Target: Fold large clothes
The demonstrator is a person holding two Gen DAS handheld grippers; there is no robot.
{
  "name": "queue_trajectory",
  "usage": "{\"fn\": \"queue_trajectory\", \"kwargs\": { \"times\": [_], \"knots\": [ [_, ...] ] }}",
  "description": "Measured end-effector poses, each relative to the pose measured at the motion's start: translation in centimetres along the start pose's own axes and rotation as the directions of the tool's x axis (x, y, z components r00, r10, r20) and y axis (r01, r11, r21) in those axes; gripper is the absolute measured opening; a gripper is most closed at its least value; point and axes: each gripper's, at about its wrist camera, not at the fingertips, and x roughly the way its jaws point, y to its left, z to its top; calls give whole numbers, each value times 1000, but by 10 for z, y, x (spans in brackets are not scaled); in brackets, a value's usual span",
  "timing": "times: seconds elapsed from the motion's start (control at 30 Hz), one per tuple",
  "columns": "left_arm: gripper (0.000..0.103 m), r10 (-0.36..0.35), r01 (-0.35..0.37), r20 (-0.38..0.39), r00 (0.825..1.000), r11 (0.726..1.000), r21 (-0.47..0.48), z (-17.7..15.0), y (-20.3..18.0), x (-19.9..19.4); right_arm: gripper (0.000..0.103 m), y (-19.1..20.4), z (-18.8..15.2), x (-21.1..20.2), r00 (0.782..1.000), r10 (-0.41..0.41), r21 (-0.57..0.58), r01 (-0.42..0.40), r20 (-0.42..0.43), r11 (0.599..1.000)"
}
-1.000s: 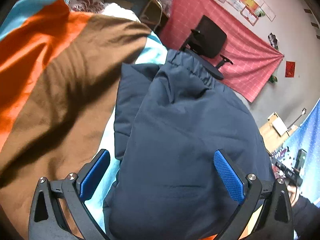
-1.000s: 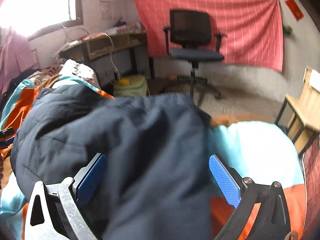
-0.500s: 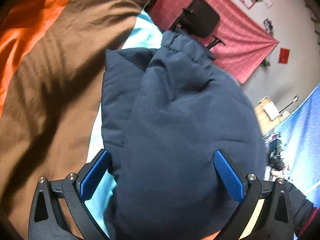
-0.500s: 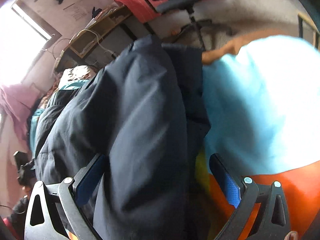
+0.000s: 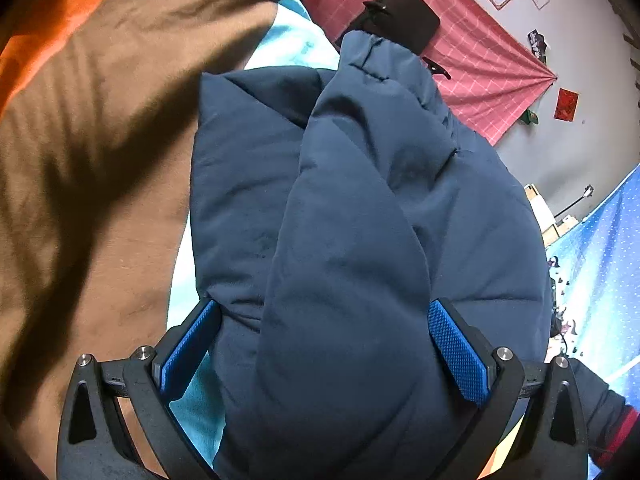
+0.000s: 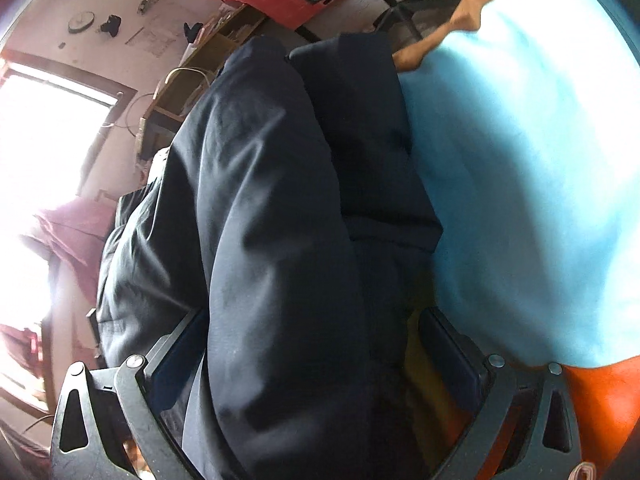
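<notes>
Both grippers look spread wide from where I'm sitting. My left gripper [image 5: 326, 354] has the navy jacket [image 5: 360, 216] bunched between its blue pads [image 5: 458, 354], running up toward 12 o'clock over the bedspread [image 5: 92, 148]. Right gripper [image 6: 316, 360] straddles the same jacket [image 6: 264, 208], blue bedspread [image 6: 532, 168] at 2 o'clock.

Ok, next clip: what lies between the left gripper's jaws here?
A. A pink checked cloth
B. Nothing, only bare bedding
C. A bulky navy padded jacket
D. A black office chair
C: in the left wrist view the navy padded jacket bulges up between the blue pads of the left gripper, whose jaws stand wide apart over it on the striped bedspread.
</notes>
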Motion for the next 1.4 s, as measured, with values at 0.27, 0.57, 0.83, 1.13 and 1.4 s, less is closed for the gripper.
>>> {"fn": "queue_trajectory", "kwargs": {
  "times": [0.27,0.57,0.83,1.13,1.4],
  "knots": [
    [102,-32,33,-23,999,999,22,7,6,-5,103,-9,-6,-7,993,113,3,-113,-18,994],
    [102,-80,83,-60,995,995,50,14,7,-12,103,7,-1,3,982,164,10,-163,-94,987],
    [102,-31,35,-64,997,998,52,11,1,-9,103,8,3,13,987,118,49,-113,-109,992],
    [93,5,-3,-22,1000,996,90,4,-21,-17,103,17,-1,7,997,12,105,-4,-71,995],
    [51,68,-71,25,997,991,110,-2,-42,-25,86,42,-9,-6,997,-60,-3,60,-40,998]
  ]
}}
